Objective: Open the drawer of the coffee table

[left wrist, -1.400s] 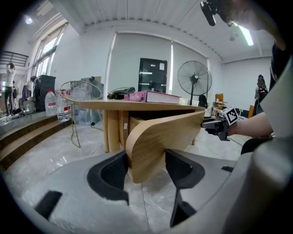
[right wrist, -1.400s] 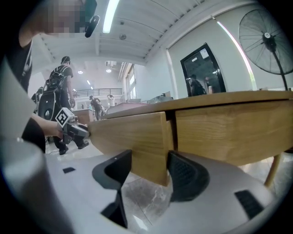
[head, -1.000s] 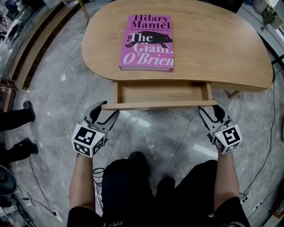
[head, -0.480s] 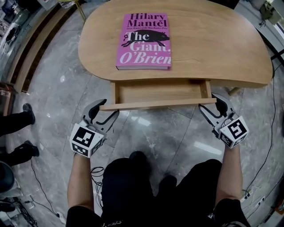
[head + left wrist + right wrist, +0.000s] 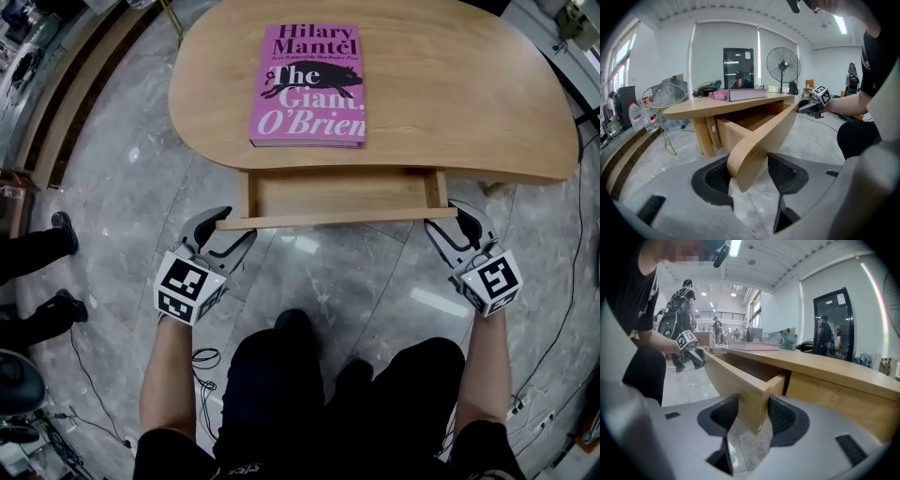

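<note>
The wooden coffee table [image 5: 450, 94] carries a pink book [image 5: 309, 84]. Its drawer [image 5: 337, 195] stands partly pulled out and looks bare inside. My left gripper [image 5: 228, 228] is at the left end of the drawer front [image 5: 337, 221]. In the left gripper view that panel [image 5: 764, 136] fills the gap of my left gripper [image 5: 749, 171], which is shut on it. My right gripper [image 5: 450, 217] is at the panel's right end. Its jaws have just been closing, and in the right gripper view my right gripper [image 5: 753, 416] has both pads against the panel end [image 5: 736, 376].
Grey marble floor lies under the table. A bystander's shoes [image 5: 37, 248] are at the left edge and cables [image 5: 202, 361] trail by my legs [image 5: 309, 394]. A standing fan [image 5: 783, 65] and a wire stand with bottles [image 5: 661, 98] are beyond the table.
My right gripper rose from under the drawer front to the panel's right end and closed around it. The left gripper and the drawer have stayed about where they were.
</note>
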Demonstrator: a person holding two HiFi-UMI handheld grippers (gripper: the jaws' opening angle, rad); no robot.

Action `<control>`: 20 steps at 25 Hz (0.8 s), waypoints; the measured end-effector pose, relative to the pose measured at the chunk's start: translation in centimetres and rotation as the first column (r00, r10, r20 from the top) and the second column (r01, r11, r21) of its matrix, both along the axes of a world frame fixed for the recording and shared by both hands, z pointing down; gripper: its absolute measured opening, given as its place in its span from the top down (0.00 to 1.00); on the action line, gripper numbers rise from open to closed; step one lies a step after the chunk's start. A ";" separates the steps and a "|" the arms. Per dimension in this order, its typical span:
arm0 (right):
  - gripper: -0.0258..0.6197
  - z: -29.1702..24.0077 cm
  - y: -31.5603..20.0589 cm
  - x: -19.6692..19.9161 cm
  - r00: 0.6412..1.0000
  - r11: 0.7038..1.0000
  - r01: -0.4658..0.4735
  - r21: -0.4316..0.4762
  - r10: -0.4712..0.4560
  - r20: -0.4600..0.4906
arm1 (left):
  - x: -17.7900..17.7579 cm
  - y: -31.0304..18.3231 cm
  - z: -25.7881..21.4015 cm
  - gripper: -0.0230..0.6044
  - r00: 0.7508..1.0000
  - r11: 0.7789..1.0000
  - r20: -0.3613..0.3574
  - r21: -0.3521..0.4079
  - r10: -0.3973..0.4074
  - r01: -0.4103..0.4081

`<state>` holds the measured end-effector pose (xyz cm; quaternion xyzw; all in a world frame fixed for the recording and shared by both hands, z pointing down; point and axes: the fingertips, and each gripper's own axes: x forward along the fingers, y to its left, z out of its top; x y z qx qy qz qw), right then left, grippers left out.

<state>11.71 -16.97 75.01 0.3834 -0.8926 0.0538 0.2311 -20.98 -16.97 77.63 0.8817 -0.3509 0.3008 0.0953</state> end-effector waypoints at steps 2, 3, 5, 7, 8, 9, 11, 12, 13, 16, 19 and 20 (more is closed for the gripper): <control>0.66 -0.3 0.0 0.1 1.000 1.000 -0.003 -0.025 0.002 -0.019 | 0.0 0.1 -0.1 0.58 1.000 0.999 0.020 -0.032 0.003 -0.002; 0.66 -0.4 0.0 0.1 1.000 0.999 -0.009 -0.041 0.008 -0.025 | 0.0 0.2 -0.3 0.58 1.000 0.999 0.026 -0.046 0.002 -0.001; 0.66 -0.7 0.4 0.0 0.999 0.997 -0.023 -0.077 0.020 -0.030 | 0.0 0.7 -0.5 0.57 0.999 0.996 0.032 -0.086 0.001 0.002; 0.66 -1.0 1.3 0.0 0.999 0.992 -0.031 -0.119 0.027 -0.036 | 0.0 1.8 -0.8 0.58 0.999 0.991 0.039 -0.136 0.009 -0.003; 0.66 -1.1 1.8 0.0 0.999 0.989 -0.033 -0.143 0.027 -0.044 | 0.0 2.4 -0.9 0.58 0.999 0.987 0.043 -0.160 0.016 -0.009; 0.66 -1.2 2.4 0.1 0.998 0.985 -0.034 -0.168 0.026 -0.054 | 0.1 3.0 -1.0 0.59 0.999 0.983 0.046 -0.182 0.024 -0.015; 0.66 -1.1 3.4 0.4 0.997 0.976 -0.042 -0.213 0.027 -0.074 | 0.3 4.1 -1.0 0.59 0.998 0.976 0.059 -0.217 0.039 -0.025; 0.66 -1.0 3.7 0.5 0.996 0.972 -0.048 -0.231 0.030 -0.080 | 0.4 4.5 -1.0 0.60 0.997 0.973 0.069 -0.228 0.041 -0.024; 0.66 -0.9 3.7 0.5 0.996 0.967 -0.054 -0.247 0.034 -0.085 | 0.3 4.7 -1.0 0.60 0.996 0.971 0.079 -0.237 0.042 -0.022; 0.66 -0.8 3.9 0.3 0.994 0.955 -0.076 -0.286 0.050 -0.097 | 0.2 4.9 -0.9 0.61 0.992 0.963 0.108 -0.267 0.064 -0.033; 0.66 -0.7 4.6 0.7 0.993 0.946 -0.086 -0.313 0.056 -0.104 | 0.5 5.6 -0.8 0.61 0.990 0.954 0.119 -0.297 0.075 -0.037; 0.66 -0.7 4.9 0.7 0.992 0.943 -0.088 -0.321 0.055 -0.110 | 0.6 5.9 -0.8 0.62 0.990 0.951 0.121 -0.307 0.076 -0.035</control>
